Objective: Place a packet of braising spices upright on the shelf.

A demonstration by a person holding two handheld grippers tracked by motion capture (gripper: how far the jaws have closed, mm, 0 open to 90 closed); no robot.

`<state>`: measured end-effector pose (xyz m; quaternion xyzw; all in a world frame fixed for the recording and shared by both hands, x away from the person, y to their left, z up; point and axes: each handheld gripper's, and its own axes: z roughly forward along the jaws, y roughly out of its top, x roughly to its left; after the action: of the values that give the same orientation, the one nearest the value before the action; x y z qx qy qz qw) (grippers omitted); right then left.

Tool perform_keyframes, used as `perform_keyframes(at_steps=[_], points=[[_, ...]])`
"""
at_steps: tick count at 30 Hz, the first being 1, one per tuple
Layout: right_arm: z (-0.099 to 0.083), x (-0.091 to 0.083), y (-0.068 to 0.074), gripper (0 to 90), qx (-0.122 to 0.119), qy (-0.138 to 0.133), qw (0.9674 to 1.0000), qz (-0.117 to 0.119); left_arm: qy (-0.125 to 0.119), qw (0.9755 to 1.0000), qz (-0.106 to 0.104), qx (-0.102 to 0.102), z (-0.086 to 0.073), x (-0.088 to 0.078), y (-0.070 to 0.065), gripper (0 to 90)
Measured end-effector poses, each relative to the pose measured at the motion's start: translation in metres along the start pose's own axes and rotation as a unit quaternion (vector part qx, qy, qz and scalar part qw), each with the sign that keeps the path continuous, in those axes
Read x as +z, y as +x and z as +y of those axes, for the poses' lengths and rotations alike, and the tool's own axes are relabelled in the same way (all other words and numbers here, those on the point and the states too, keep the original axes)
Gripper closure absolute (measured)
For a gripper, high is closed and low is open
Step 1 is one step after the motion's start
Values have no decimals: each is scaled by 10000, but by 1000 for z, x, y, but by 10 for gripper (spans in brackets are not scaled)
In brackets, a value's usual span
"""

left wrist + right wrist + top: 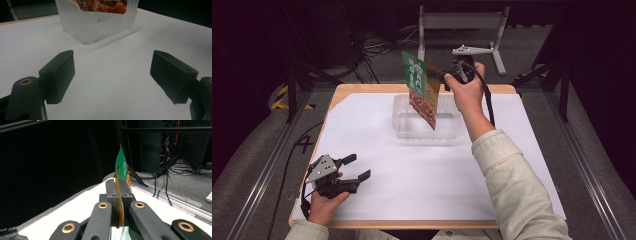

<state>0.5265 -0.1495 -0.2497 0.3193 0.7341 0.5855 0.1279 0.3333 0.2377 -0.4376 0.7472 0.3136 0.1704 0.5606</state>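
- The jaws of the right gripper (443, 76) are closed flat against each other on the edge of a green and orange snack packet (422, 89); in the right gripper view the packet (122, 170) is seen edge-on, pinched between the two black pads and rising beyond them.
- From the clamped edge the packet hangs tilted, its lower corner dipped inside a clear plastic container (404, 131) directly below the right jaws.
- The right gripper is held level above the far part of the table by the right hand (468, 90), with a black cable trailing down along the forearm.
- The jaws of the left gripper (357, 167) are spread wide and nothing is held between them; in the left gripper view only white paper (110, 82) is seen in the gap.
- Ahead of the left jaws, well apart, the container (100, 27) is seen, with the packet's printed lower part (102, 5) showing inside it.
- The left gripper is rested near the front left corner of the paper sheet (377, 140), gripped by the left hand (324, 205).
- The sheet is laid over a wooden table (343, 89).
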Motion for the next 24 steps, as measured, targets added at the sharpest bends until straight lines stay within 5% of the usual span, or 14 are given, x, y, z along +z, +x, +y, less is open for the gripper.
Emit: perform_keyframes(at_steps=[24], points=[[-14,14,-5,900,87,49,10000,0,0,10000,3,-3,0,0,0,207]])
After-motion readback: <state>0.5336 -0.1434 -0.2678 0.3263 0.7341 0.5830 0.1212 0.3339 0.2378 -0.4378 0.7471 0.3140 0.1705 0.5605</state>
